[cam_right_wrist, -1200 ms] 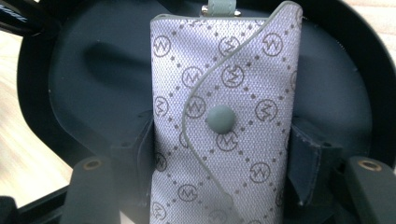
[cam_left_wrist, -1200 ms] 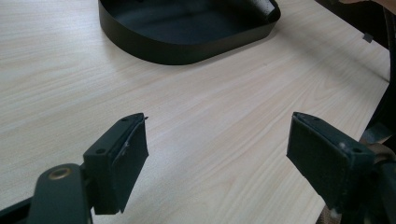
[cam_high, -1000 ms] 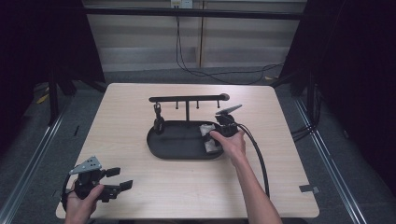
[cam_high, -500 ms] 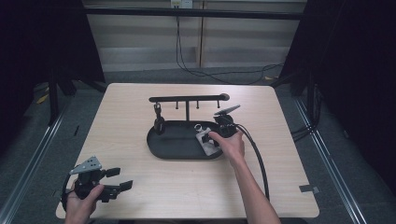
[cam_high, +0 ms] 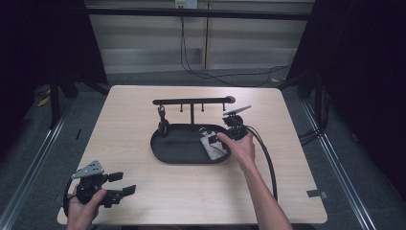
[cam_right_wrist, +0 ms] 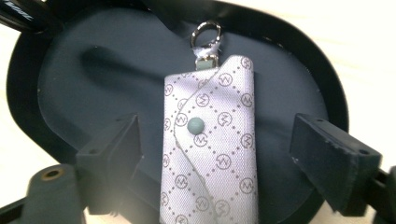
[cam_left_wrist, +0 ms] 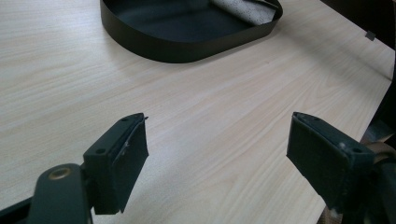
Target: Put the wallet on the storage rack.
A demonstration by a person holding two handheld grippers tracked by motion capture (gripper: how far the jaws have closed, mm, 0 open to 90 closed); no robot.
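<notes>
right gripper view has my right gripper looking straight down on the key pouch, a pale patterned case with a snap button and a metal ring at its far end. it lies flat on the floor of the black tray, between my two jaws, and the jaws have just been opening: they now stand wide apart, neither pad touching the fabric. so i read the drop as done, with the pouch released inside the tray rather than held.

from the high view, the pouch sits at the right end of the tray, under my right hand. behind the tray stands a dark rack with small hooks, and another dark item hangs at the tray's left end.

my left gripper rests well in front of the tray, toward the left near corner of the bench, jaws apart and empty; the left gripper view shows bare wood between them and the tray's wall beyond.

what's left, in my judgement: lift the right gripper clear of the tray without snagging the ring. whether the pouch is meant for a hook i cannot tell.
</notes>
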